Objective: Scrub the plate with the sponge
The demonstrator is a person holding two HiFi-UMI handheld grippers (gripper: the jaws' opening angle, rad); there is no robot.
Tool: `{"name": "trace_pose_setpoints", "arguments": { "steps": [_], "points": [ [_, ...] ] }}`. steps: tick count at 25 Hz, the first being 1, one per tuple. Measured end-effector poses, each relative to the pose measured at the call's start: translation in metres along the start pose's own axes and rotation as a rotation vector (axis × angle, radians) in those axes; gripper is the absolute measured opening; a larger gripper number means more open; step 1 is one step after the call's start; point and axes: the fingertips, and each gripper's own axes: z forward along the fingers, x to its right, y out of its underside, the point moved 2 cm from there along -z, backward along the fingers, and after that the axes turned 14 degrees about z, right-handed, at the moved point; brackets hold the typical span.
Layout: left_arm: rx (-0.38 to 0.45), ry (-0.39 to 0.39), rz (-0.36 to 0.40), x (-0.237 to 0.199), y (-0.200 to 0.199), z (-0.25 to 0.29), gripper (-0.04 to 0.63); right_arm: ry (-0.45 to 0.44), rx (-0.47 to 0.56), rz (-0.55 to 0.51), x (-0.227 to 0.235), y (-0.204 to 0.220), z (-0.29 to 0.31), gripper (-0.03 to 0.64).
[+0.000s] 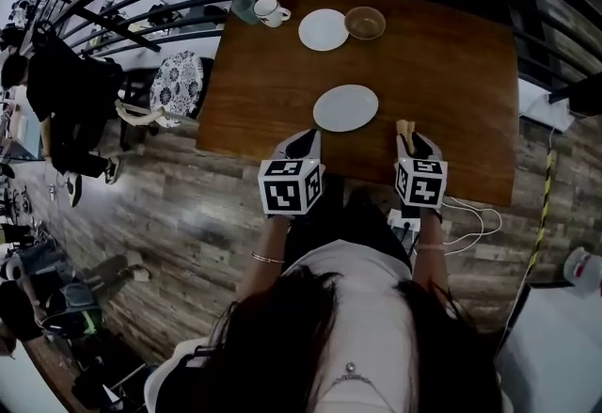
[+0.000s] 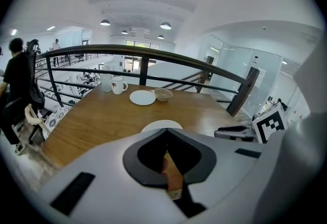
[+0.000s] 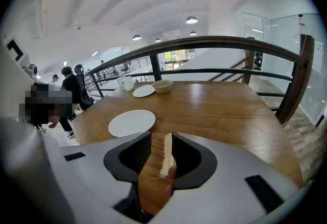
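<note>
Bright, even indoor light falls from round ceiling lamps and large windows. The worktop shows a soft sheen. Strong fisheye bending and black corners frame every view, and the nearest parts look soft.

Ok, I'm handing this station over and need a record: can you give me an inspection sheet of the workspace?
Surface: brown wooden table.
Job's things: plate near the front edge; thin sponge between the right tongs, against one jaw.
Clutter: second plate, bowl, mug and cup at the far edge.
Grippers: left tongs shut, nothing seen held; right tongs open, not clamping the sponge.
Cables: white cables on the floor, near right.
Surroundings: railing, cushioned chair, people at left.
</note>
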Motion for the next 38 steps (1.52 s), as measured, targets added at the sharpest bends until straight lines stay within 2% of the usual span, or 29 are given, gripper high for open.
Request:
{"name": "trace_pose_setpoints", "arguments": {
  "steps": [24, 31, 38],
  "points": [
    [-0.133, 0.091, 0.038, -0.011, 0.034, 0.041, 0.008, 0.109, -0.123, 0.044, 0.029, 0.038, 0.051, 0.184],
    [-0.149, 0.111, 0.041, -0.016, 0.032, 0.051, 0.008, 0.148, -0.141, 0.057, 0.035, 0.043, 0.058, 0.181],
    [-0.166, 0.131, 0.025, -0.023, 0.032, 0.061, 0.008, 0.156, -0.133, 0.103, 0.035, 0.044, 0.063, 0.115]
  ]
}}
